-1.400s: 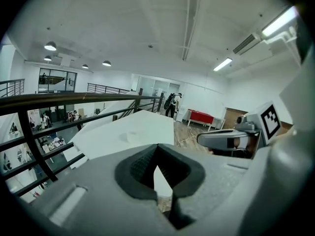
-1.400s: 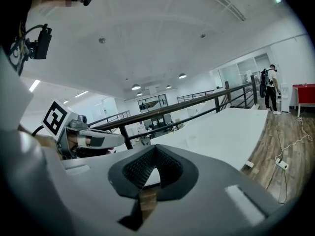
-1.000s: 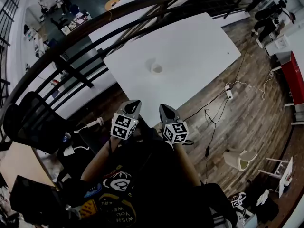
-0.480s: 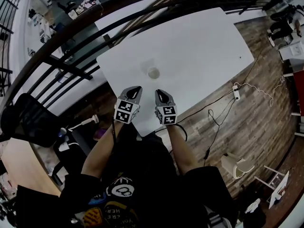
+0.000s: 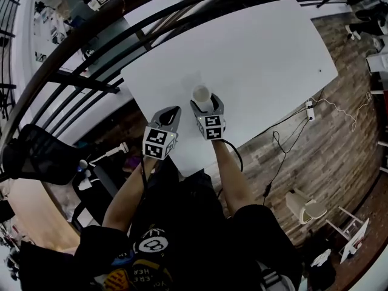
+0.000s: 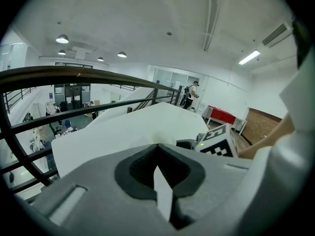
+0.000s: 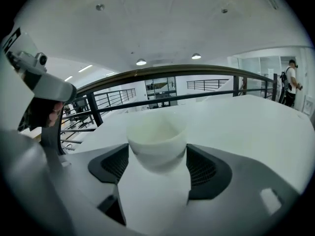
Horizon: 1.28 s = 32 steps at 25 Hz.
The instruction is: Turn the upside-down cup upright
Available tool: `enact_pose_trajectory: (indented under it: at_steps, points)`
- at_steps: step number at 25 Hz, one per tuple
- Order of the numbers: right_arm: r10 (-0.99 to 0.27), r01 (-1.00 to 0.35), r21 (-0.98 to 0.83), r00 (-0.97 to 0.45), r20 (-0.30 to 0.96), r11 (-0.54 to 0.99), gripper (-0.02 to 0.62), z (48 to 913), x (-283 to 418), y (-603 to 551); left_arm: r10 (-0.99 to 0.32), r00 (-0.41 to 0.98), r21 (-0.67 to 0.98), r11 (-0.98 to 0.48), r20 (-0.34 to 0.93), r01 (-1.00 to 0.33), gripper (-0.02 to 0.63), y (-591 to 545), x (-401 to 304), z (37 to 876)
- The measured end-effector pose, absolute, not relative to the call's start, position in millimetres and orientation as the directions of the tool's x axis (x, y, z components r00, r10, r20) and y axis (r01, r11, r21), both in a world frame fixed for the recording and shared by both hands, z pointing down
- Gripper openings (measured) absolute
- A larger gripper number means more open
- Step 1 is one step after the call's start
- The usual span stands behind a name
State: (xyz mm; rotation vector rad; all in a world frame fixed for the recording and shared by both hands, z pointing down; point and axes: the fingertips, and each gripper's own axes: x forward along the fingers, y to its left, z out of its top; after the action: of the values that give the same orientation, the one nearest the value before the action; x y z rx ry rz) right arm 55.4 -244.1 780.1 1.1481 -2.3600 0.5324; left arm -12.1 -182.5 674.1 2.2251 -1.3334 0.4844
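A small white cup [image 5: 201,93] stands on the white table [image 5: 260,53] near its front edge. In the right gripper view the cup [image 7: 157,136] fills the gap between the dark pads. My right gripper [image 5: 203,103] has just been opening its jaws, which now stand wide on either side of the cup, and I see no squeeze on its wall. My left gripper [image 5: 173,111] is shut and empty, hovering over the table edge a little left of the cup. In the left gripper view its tips [image 6: 158,167] meet, with the right gripper's marker cube [image 6: 216,144] beyond.
A dark metal railing [image 5: 91,80] runs along the table's far and left sides. A black chair [image 5: 36,156] stands at the left. A power strip with cables [image 5: 311,111] lies on the wood floor at the right.
Both grippers came forward and down from in front of the table to over its near edge. The right gripper reached the cup and went from shut to wide open around it.
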Motion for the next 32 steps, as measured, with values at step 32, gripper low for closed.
enact_pose_trajectory:
  at_steps: [32]
  points:
    - [-0.714, -0.61, 0.377, -0.543, 0.442, 0.697, 0.396, 593, 22, -179, -0.359, 0.701, 0.493, -0.518, 0.617, -0.699, 0.043, -193, 31, 597]
